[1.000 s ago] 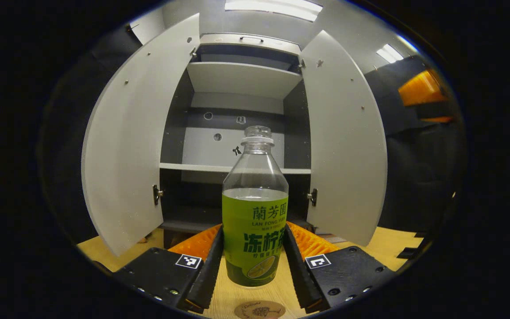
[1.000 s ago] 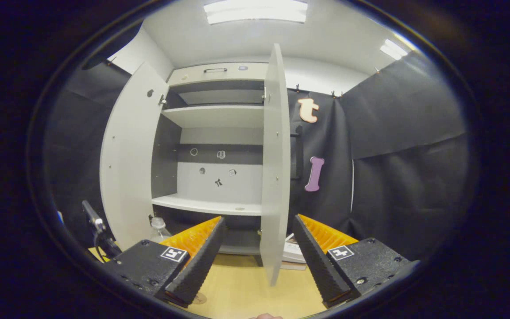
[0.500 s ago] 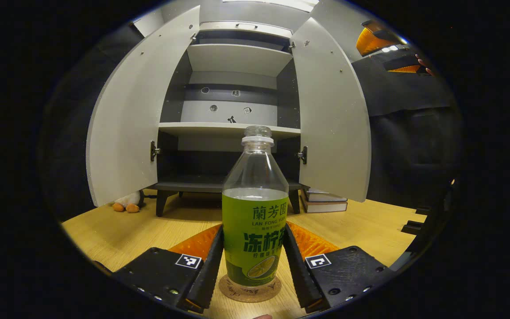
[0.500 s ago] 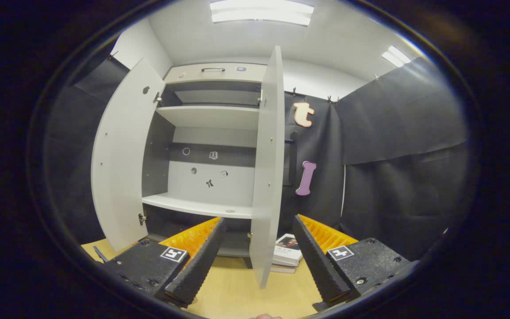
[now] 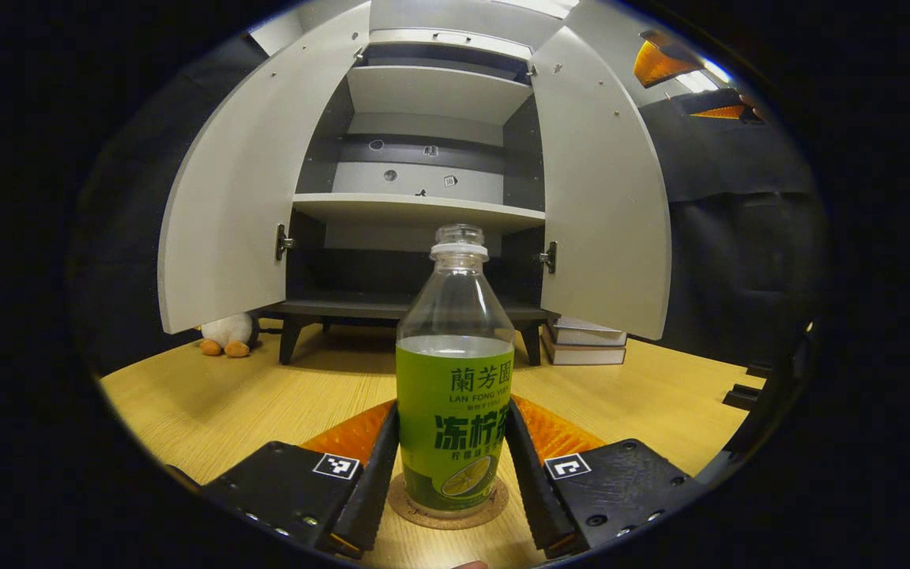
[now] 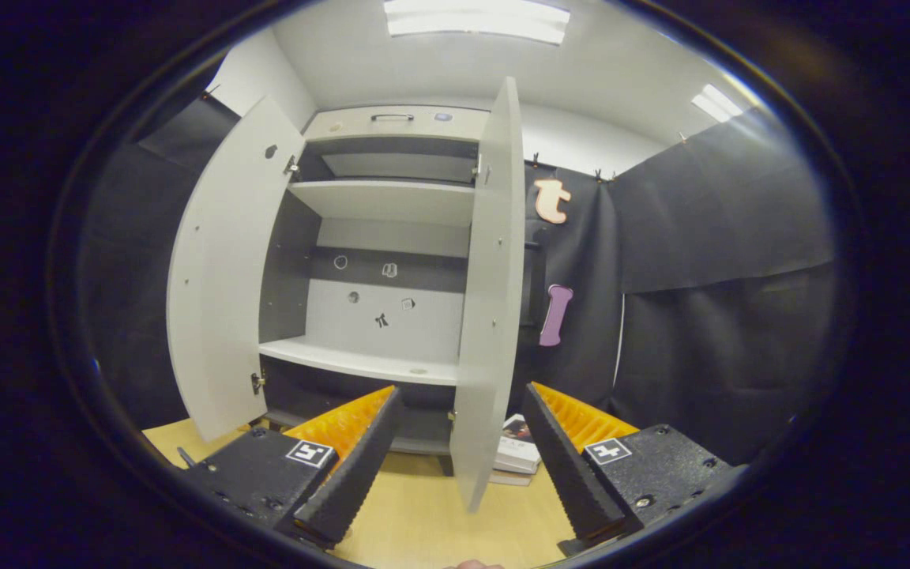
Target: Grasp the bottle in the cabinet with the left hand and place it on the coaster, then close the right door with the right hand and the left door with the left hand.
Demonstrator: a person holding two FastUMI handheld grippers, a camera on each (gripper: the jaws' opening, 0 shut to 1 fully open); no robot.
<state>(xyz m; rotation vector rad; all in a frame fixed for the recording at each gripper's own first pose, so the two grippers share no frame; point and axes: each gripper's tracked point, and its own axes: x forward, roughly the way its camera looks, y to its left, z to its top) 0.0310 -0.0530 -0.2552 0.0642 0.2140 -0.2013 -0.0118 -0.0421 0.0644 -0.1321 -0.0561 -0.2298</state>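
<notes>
The cabinet (image 5: 423,158) stands ahead of me on dark legs, its grey shelves bare, both doors swung wide. In my left gripper view the left door (image 5: 226,197) and the right door (image 5: 601,197) flare out to either side. In my right gripper view the right door (image 6: 490,316) is almost edge-on to me, its lower corner hanging between my own fingers without touching either.

The wooden counter (image 5: 226,395) runs from the cabinet's feet toward me. A stack of books (image 5: 585,344) lies on it just beside the cabinet's right leg, under the right door, and a small plush toy (image 5: 224,333) sits beneath the left door.

My left gripper (image 5: 451,454) has its jaws closed on the bottle (image 5: 455,395), one ribbed black pad pressing each side of the green label. The bottle is upright, capless, part full of clear liquid, and its base rests on the round cork coaster (image 5: 449,510) on the counter.

My right gripper (image 6: 455,458) hangs with its jaws spread wide and nothing between them but the door's edge farther off. From the left gripper view I catch its orange fingers up at the top right (image 5: 664,63).
</notes>
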